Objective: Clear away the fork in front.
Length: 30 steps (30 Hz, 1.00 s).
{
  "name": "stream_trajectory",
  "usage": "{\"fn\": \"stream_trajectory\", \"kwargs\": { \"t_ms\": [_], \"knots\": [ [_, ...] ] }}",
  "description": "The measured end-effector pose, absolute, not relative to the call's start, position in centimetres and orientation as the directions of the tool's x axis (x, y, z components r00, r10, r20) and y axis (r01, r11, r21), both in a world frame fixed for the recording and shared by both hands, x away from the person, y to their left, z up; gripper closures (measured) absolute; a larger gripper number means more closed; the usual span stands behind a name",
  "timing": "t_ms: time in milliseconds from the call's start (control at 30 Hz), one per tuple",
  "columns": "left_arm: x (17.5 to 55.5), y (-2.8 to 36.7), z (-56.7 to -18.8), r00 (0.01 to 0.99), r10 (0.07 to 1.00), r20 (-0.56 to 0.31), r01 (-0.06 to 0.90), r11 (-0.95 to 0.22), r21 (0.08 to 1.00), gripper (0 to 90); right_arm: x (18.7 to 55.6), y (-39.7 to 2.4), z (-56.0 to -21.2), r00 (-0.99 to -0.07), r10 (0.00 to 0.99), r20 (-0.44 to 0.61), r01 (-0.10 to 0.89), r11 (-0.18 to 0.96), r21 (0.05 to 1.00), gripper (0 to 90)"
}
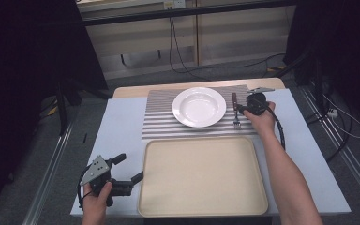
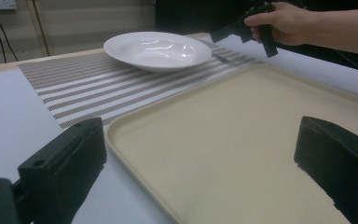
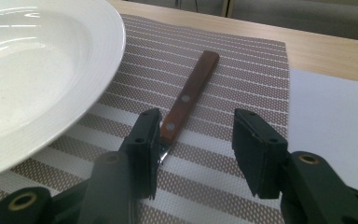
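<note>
Count: one fork (image 1: 236,112), one plate (image 1: 199,107), one striped mat (image 1: 159,123), one tray (image 1: 202,176), two grippers.

Right gripper (image 3: 193,140) is low over the mat, to the right of the plate, jaws straddling the fork at the point where the wooden handle meets the metal neck. The jaws stand partly apart. The left jaw lies just against the neck; the right jaw is clear of it with mat showing between. No grip on the fork yet.

Left gripper (image 1: 127,168) sits at the near left corner of the table (image 1: 122,126), jaws wide apart and holding nothing, one jaw over the tray's left rim.

Edges and room: the fork lies on the mat just beside the plate's right rim, apart from it, tines toward the tray. Open mat lies to the fork's right, then bare table. The tray's far rim runs along the mat's near edge.

Fork: brown wooden handle with two pale rivets, shiny metal neck and tines.
</note>
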<state>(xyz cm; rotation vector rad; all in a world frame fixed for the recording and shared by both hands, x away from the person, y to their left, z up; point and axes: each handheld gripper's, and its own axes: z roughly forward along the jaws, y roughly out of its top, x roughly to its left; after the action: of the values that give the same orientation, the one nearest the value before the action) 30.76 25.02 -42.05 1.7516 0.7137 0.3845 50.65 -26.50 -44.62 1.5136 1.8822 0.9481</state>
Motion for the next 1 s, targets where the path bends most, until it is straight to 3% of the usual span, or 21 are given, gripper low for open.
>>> {"fn": "stream_trajectory", "kwargs": {
  "t_ms": [133,267,800,1000],
  "knots": [
    [30.8,25.1,-42.1,0.759,0.643,-0.100,0.266,-0.166,0.950,2.4,51.3,-25.7,-44.6,-0.240,0.971,0.010,0.593,0.138,0.793,50.9],
    [30.8,25.2,-42.2,0.757,0.646,-0.098,0.267,-0.170,0.948,2.4,52.4,-24.7,-45.0,-0.261,0.965,-0.005,0.620,0.172,0.766,56.7],
    [30.8,25.6,-42.1,0.750,0.656,-0.085,0.258,-0.172,0.951,2.4,53.5,-24.3,-45.9,-0.169,0.983,0.064,0.708,0.076,0.702,77.9],
    [30.8,25.8,-42.1,0.743,0.665,-0.083,0.259,-0.171,0.950,2.4,53.0,-24.7,-45.6,-0.184,0.981,0.054,0.730,0.100,0.676,78.1]
  ]
}}
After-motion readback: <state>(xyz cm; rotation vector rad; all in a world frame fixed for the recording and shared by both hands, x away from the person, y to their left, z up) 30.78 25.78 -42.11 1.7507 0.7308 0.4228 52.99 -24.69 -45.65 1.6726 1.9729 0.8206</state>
